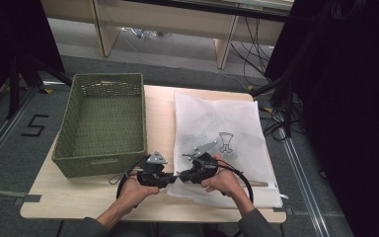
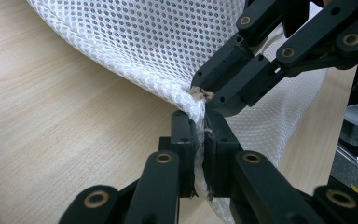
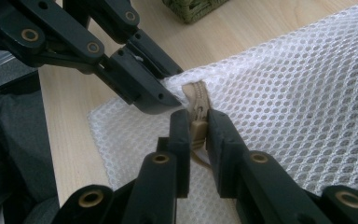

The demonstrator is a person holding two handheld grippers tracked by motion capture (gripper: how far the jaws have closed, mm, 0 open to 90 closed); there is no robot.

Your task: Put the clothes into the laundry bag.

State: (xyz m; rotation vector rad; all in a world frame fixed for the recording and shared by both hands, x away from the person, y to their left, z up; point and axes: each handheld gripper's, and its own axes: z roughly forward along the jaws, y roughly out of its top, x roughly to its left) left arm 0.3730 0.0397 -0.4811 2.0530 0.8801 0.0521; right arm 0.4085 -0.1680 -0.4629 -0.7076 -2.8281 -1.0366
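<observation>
I hold the left gripper (image 2: 200, 140) pinched on the corner of the white mesh bag (image 1: 222, 128), which lies on the right half of the wooden table (image 1: 158, 113). My right gripper (image 3: 198, 133) is clamped on the tan zipper pull (image 3: 197, 128) at that same corner, tip to tip with the left. The green basket (image 1: 103, 123) stands just beside the bag, on its left.
</observation>
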